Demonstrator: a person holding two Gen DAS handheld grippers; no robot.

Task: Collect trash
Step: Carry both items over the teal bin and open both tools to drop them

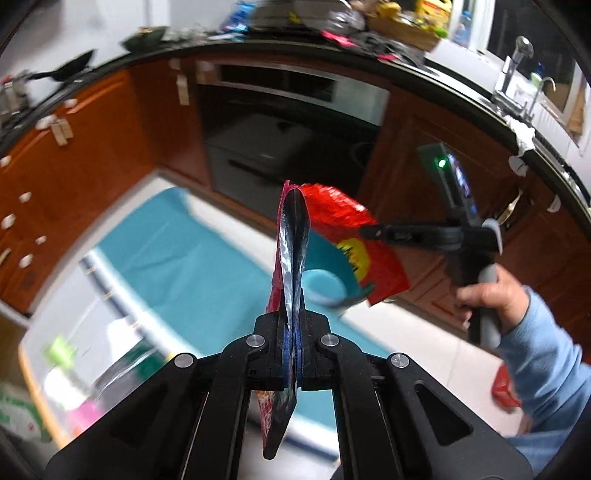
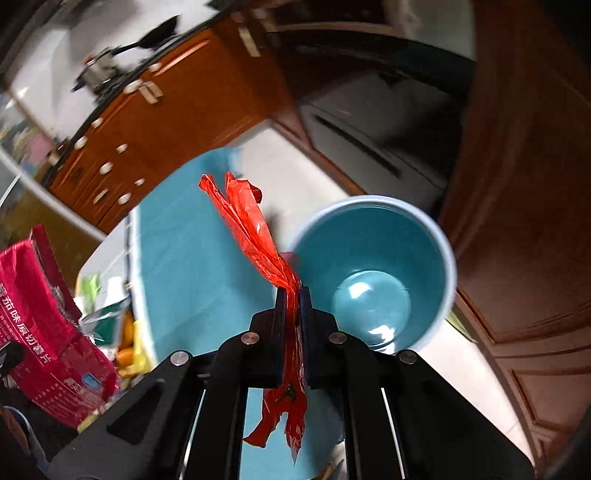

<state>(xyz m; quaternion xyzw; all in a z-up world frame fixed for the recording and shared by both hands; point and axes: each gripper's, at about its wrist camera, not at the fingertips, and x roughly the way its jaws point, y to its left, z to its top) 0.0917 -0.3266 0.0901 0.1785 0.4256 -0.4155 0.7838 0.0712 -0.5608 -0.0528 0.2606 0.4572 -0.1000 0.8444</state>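
Blue bin (image 2: pixel 373 273) is seen just right of and below the right gripper (image 2: pixel 293 295), clamped on a red wrapper (image 2: pixel 255 236); left gripper (image 1: pixel 294 314), clamped on a snack bag (image 1: pixel 291 240), is farther off.

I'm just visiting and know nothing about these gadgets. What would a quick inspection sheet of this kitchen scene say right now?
Surface: white tiled floor with a teal mat.
Job's things: teal bin, empty inside; pink snack packet; red plastic wrapper.
Clutter: packets and bottles along the countertop; more wrappers at floor level, blurred.
Grippers: left tongs shut on the snack packet; right tongs shut on the red wrapper, beside the bin's rim.
Cables: nothing seen.
Surroundings: wooden cabinets, oven, tap.
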